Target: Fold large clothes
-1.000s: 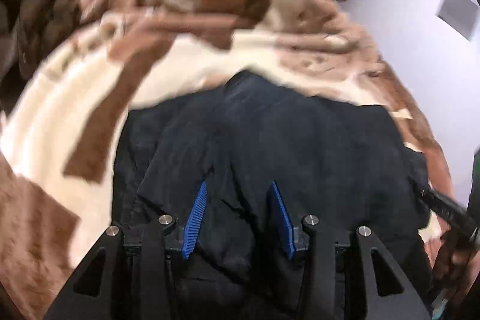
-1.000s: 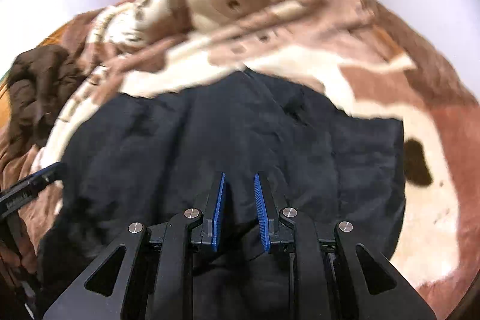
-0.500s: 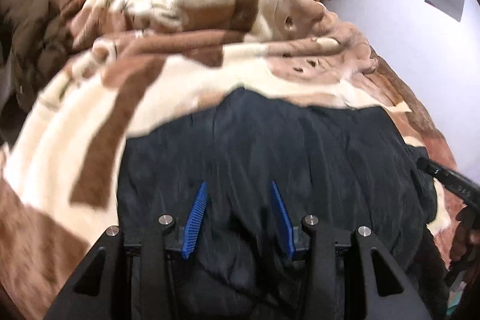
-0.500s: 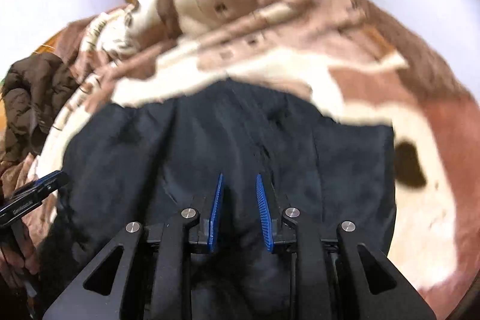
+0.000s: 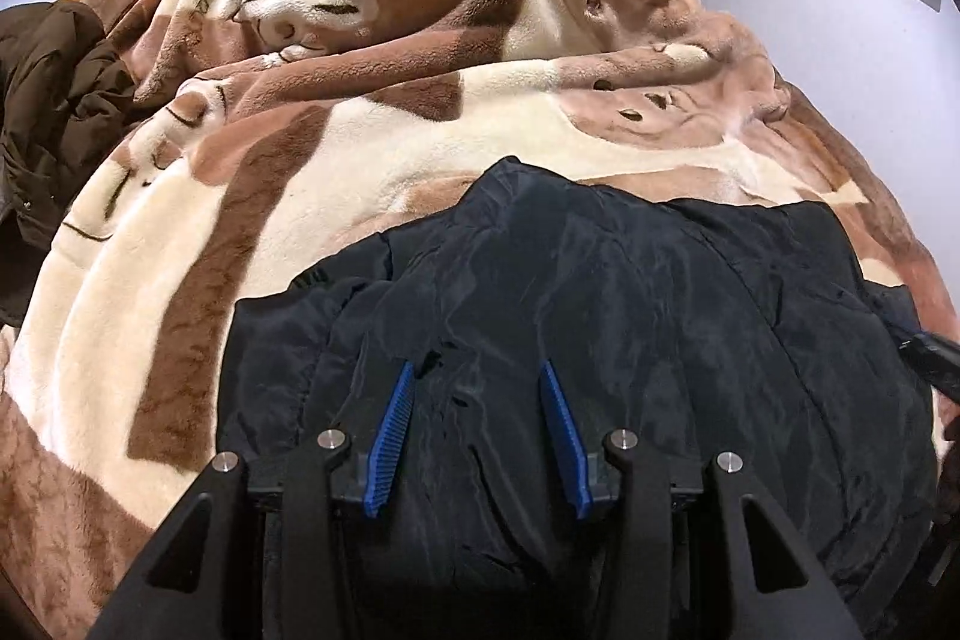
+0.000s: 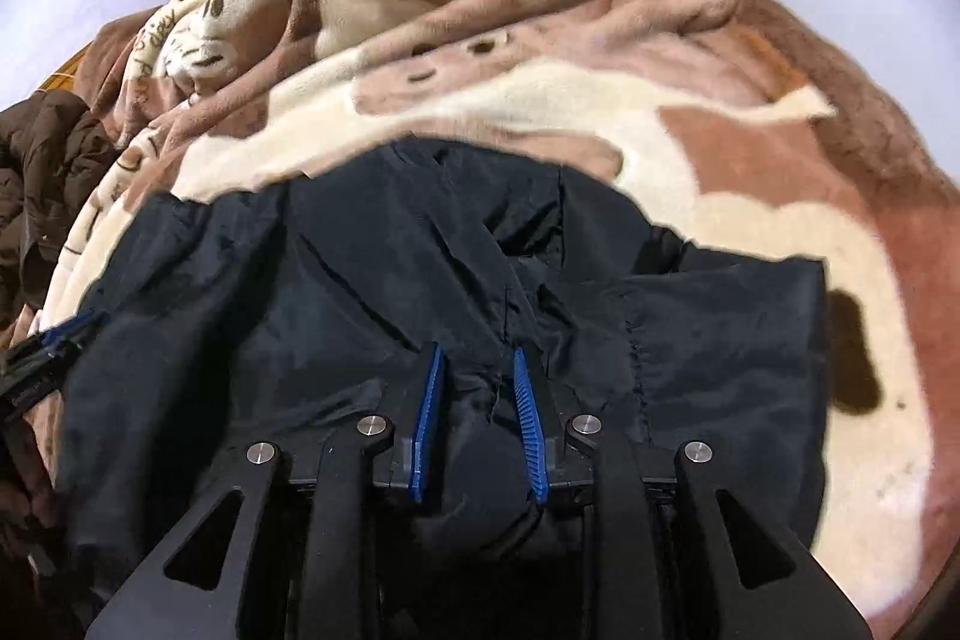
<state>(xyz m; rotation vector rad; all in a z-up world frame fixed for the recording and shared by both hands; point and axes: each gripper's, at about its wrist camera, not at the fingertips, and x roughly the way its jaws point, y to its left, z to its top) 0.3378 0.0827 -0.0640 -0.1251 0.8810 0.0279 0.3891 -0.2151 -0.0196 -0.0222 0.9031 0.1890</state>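
Jacket point(image 5: 600, 316), dark navy and large, lies spread across the near half of the bed on a brown-and-cream blanket point(image 5: 252, 196), with its far edge humped toward twelve o'clock in both wrist views and its bulk running under both tools toward six. Your left gripper point(image 5: 477, 430) sits over the cloth with its blue pads well apart; a swell of fabric fills the gap, but neither pad is visibly pressing it, so read that hand as released. Your right gripper point(image 6: 477, 424) has just been opening: its pads stand wider than they did a second ago, and though a ridge of cloth and a seam rise between them, they no longer pinch it. In the right view your left tool shows at nine o'clock by the jacket's edge; in the left view the right tool peeks in at three. Compared with a second ago, the jacket looks flatter and more squared on the blanket, and the pictures have gone from blurred to steady. That suggests a pull or a lay-down has finished and you are letting go. A brown coat point(image 5: 54, 112) waits heaped at nine to ten o'clock. Judging from how the cloth lies, the next fold calls for a fresh grasp on an edge or a sleeve, since the surface is creased at centre.
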